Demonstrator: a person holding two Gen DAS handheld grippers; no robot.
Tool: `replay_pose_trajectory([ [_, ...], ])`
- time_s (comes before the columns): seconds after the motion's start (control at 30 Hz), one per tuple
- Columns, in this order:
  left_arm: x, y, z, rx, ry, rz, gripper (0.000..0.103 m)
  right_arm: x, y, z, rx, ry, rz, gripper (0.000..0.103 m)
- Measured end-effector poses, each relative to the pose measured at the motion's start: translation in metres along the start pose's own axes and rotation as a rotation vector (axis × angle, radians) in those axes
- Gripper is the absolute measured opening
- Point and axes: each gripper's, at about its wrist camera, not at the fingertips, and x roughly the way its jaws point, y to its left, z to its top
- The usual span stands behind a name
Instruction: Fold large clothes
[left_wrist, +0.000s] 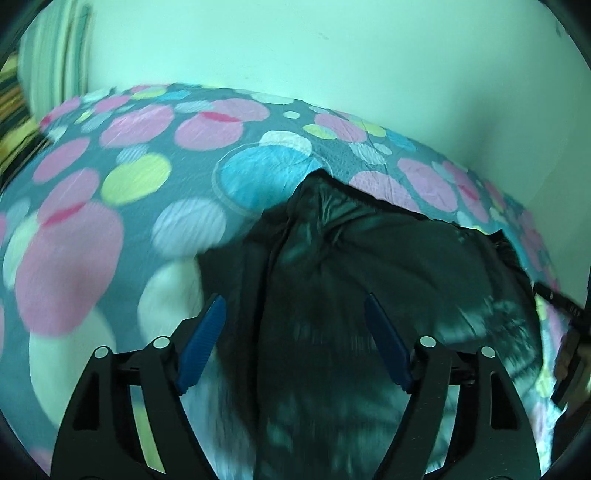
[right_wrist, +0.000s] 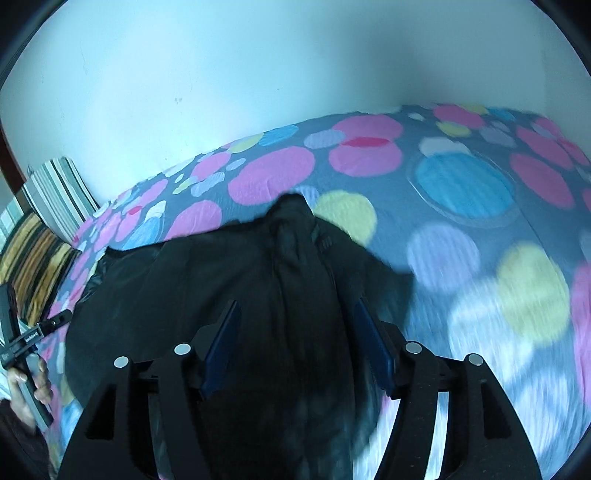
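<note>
Nearest, the left gripper (left_wrist: 293, 306) and the right gripper (right_wrist: 295, 310) each stood with blue pads spread apart over the dark coat (left_wrist: 369, 280), clamped on nothing. The coat lay bunched on the spotted bedspread (left_wrist: 110, 184), its far tip towards the wall (left_wrist: 295, 44).

To fold well, I judged each gripper should pinch a clear edge or corner, not the bulky middle, and both should lift together so the fabric stays flat.

The right view alone showed striped pillows (right_wrist: 55, 199) at the wall and a hand (right_wrist: 27, 384) on the other gripper's handle; the left view showed the coat's sheen.
</note>
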Motion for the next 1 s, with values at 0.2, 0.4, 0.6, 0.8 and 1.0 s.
replay_pose_trajectory([
  [0.2,-0.029,0.013,-0.047,-0.12,0.007,0.021,0.083,-0.035,-0.015,-0.052,0.161,0.012,0.042,0.065],
  [0.4,-0.041,0.01,-0.081,-0.168,0.021,0.075,0.085,-0.038,-0.015,-0.08,0.213,0.03,0.028,0.065],
  [0.6,-0.029,0.016,-0.082,-0.203,0.045,0.041,0.092,-0.029,-0.025,-0.085,0.314,0.032,0.052,0.069],
  [0.8,-0.005,0.024,-0.074,-0.234,0.101,-0.053,0.096,-0.007,-0.034,-0.08,0.392,0.065,0.107,0.073],
  [1.0,0.015,0.024,-0.071,-0.24,0.169,-0.15,0.097,0.012,-0.035,-0.078,0.415,0.097,0.149,0.067],
])
